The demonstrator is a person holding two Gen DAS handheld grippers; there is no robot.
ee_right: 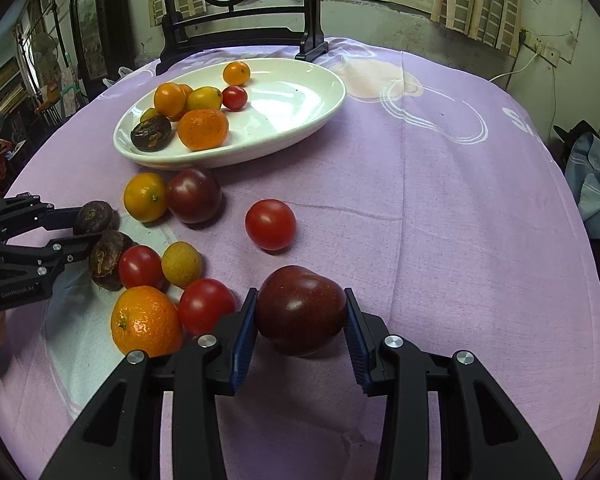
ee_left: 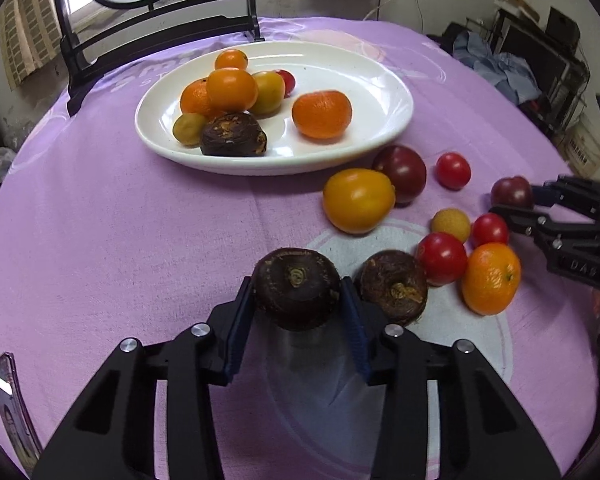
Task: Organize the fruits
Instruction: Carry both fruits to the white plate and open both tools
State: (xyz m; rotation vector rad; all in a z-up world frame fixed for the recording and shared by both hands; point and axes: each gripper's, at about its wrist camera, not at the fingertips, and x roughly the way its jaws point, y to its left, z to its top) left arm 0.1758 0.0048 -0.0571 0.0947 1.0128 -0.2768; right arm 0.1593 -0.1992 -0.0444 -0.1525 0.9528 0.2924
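White plate [ee_left: 380, 120] holds seven fruits, about nine remain on the tabletop [ee_left: 140, 240] beside it; left gripper [ee_left: 298, 300] clamps a brown fruit [ee_left: 296, 284], right gripper [ee_right: 300, 320] a dark tomato [ee_right: 300, 308].

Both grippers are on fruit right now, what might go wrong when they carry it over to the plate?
The left gripper pinches a round water chestnut near its fingertips, so it may slip out. A second chestnut sits against its right finger and may get nudged. The plate holds a stacked pile that could topple.
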